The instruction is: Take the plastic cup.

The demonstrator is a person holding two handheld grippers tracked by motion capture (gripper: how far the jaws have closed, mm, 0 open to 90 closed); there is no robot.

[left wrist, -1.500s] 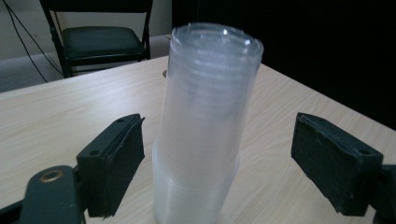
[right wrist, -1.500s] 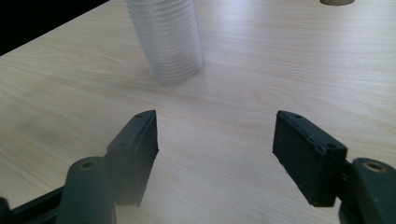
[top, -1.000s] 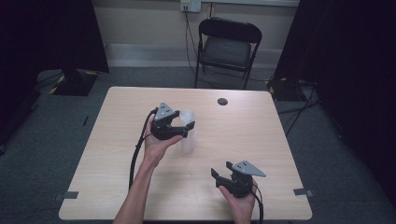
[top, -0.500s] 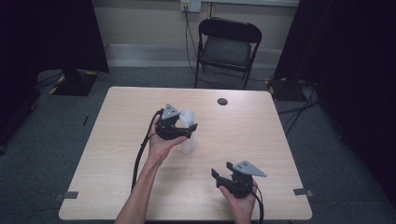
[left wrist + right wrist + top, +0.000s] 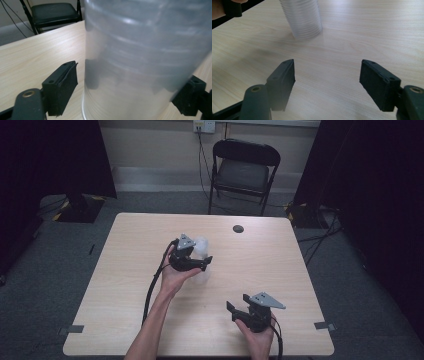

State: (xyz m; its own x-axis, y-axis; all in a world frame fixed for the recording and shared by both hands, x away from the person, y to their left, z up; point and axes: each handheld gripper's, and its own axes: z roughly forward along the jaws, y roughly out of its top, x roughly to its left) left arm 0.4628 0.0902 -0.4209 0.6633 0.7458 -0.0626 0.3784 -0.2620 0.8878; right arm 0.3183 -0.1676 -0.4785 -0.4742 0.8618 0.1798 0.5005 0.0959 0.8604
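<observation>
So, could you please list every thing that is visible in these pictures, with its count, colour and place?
Stack of plastic cups: one stack, translucent, upright on the table centre, between the left gripper's jaws, a gap at one pad.
Small round object: one, dark, far side of the table.
Table: one, light wood.
Folding chair: one, black, behind the table.
Tape pieces: two, grey, on the floor by the near corners.
Wall socket: one, white, back wall.
Left gripper: black, at the cups.
Right gripper: black, near right, jaws apart, nothing between them.
</observation>
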